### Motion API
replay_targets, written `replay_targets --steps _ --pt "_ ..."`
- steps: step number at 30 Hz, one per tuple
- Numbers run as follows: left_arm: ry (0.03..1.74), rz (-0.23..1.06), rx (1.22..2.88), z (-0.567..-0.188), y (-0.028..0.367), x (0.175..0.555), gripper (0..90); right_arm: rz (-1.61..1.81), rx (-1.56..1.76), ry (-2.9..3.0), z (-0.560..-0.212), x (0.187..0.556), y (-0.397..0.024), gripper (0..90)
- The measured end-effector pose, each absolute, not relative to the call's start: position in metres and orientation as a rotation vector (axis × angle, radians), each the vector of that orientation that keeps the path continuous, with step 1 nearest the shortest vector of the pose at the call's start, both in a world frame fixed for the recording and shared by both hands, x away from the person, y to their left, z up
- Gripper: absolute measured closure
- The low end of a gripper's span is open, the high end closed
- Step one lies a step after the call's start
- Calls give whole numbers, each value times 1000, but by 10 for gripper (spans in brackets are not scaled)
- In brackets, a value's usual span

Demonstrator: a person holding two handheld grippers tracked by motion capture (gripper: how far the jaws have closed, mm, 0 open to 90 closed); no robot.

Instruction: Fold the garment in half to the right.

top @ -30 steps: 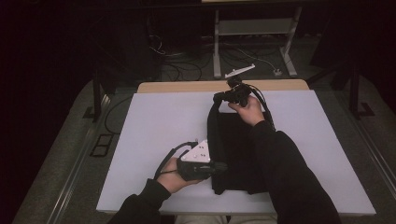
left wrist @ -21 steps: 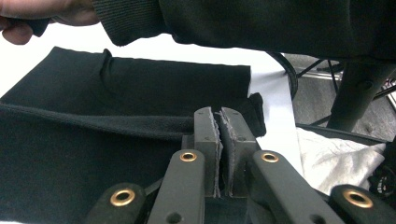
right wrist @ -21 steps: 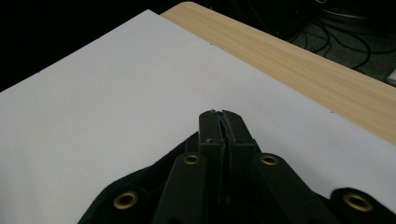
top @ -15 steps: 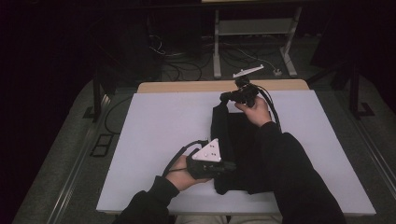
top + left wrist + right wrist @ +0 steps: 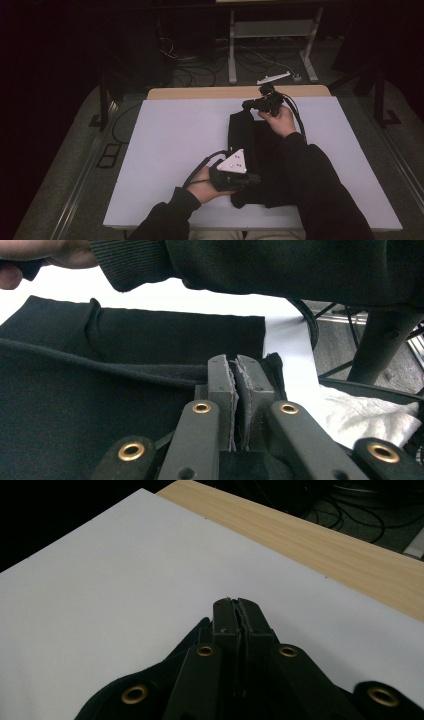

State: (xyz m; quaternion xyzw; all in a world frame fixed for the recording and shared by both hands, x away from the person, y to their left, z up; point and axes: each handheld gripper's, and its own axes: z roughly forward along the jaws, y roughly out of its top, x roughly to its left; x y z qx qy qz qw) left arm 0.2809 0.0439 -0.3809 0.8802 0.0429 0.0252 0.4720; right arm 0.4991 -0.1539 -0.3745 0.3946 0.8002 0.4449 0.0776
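A black garment (image 5: pixel 260 150) lies lengthwise on the white table cover (image 5: pixel 170 140). My left gripper (image 5: pixel 255 178), with a white three-cornered plate on top, is at the garment's near left edge. Its jaws are shut on a fold of the black cloth (image 5: pixel 100 390), seen up close at the left gripper (image 5: pixel 236 364). My right gripper (image 5: pixel 246 106) is at the garment's far left corner. The right gripper (image 5: pixel 235 605) is shut, and black cloth (image 5: pixel 165 672) hangs beneath its jaws just above the white cover. The right sleeve lies across the garment and hides its right part.
A wooden table strip (image 5: pixel 210 93) runs along the far edge. Behind it are a metal stand (image 5: pixel 270 30), floor cables (image 5: pixel 200 75) and a white strip (image 5: pixel 273 78). Crumpled white cloth (image 5: pixel 365 412) lies off the table's near side. White cover spreads left of the garment.
Both grippers have moved to the right, keeping their hold of the garment's left edge, and the cloth has shifted right with them.
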Motion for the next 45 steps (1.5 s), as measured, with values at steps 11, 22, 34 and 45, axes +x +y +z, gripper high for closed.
replay_targets --steps 11,22,34,45 --pt "103 40 2150 -384 30 282 844 1330 1217 2383 -378 498 -170 861" --pt "92 28 2153 -385 17 286 845 1324 1252 2364 -382 495 -185 861" --pt "82 10 2154 -388 1 291 844 1308 1320 2330 -387 494 -209 861" --pt "75 -7 2152 -386 -14 294 845 1299 1366 2303 -391 496 -226 861"
